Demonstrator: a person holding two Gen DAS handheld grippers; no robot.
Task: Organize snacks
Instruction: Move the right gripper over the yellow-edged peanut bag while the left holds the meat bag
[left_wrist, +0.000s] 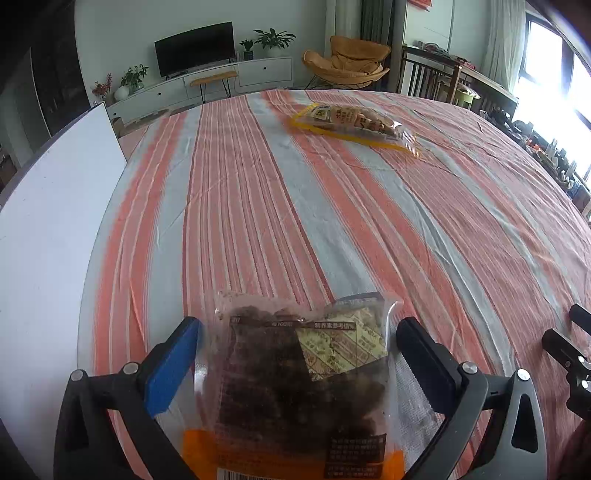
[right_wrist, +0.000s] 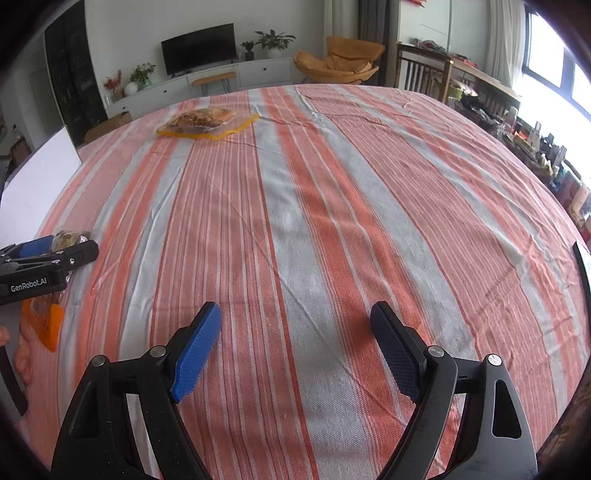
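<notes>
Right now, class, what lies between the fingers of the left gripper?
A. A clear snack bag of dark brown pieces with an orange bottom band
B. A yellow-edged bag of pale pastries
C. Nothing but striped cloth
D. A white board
A: in the left wrist view the snack bag of dark pieces lies on the striped tablecloth between the fingers of the open left gripper; the yellow-edged bag lies far across the table.

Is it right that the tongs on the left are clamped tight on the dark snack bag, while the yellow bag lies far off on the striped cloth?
Not quite. The left tongs stand wide open: in the left wrist view the dark snack bag lies between the pads without being squeezed. The rest holds: the yellow bag lies far off on the striped cloth.
</notes>
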